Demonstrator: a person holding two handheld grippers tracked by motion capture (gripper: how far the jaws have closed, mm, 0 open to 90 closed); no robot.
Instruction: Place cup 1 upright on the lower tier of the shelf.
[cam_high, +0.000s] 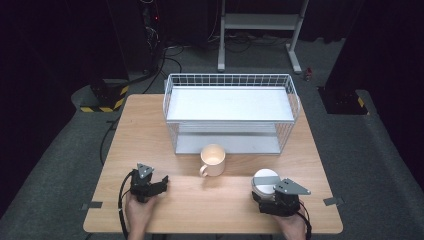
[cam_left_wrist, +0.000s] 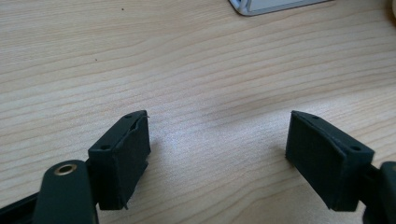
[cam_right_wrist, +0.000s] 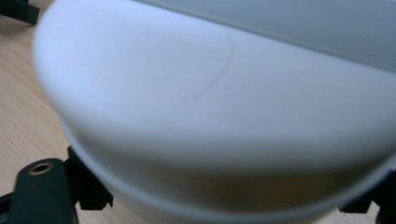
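The right gripper view is taken up at close range by a round white smooth-walled container (cam_right_wrist: 219, 116), with the two black jaws seen at its lower left and lower right, set around its base. Whether the pads press on the wall cannot be told there, so a firm grip is not established.

In the high view the right gripper (cam_high: 272, 194) is seen just behind that container (cam_high: 265, 181), which stands on the light wooden table (cam_high: 150, 125) near its front right edge.

The left gripper (cam_high: 159, 184) is held low over bare wood at the front left, its jaws spread apart with nothing between them.

A cream ceramic mug (cam_high: 213, 160) stands between the two grippers, just in front of the white wire two-tier rack (cam_high: 230, 80).

Several risks are judged likely. The smooth curved wall could slip out of the jaws if they are closed too low or off-centre. The container could be tipped or pushed toward the table edge. On a carry toward the rack, the mug could be struck.
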